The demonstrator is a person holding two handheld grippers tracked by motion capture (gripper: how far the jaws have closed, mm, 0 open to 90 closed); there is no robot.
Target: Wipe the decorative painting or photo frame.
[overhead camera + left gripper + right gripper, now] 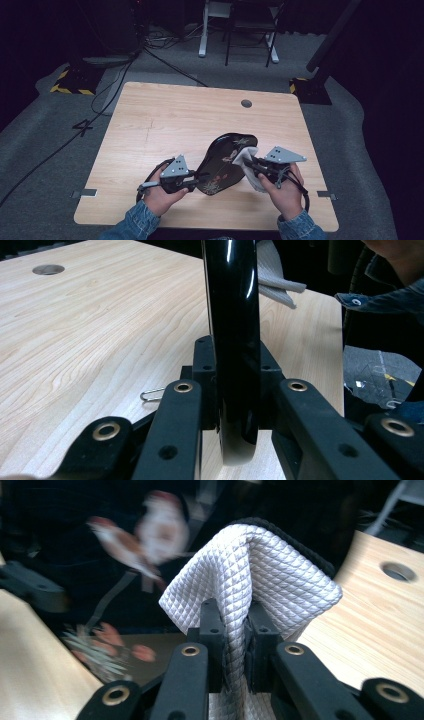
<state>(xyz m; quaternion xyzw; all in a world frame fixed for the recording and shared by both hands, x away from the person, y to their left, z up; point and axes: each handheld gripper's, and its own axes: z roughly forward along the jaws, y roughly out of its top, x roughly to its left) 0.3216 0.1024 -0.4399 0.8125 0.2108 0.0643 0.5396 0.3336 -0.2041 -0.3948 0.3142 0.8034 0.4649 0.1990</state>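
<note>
On table [150, 120], tray [225, 160], cloth [246, 159], paperclip [152, 395]

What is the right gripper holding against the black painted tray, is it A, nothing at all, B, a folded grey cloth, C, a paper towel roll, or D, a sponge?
B: the right gripper has its jaws shut on a folded grey cloth with a quilted weave, pressed to the black tray, while the left gripper clamps the tray's rim.
</note>
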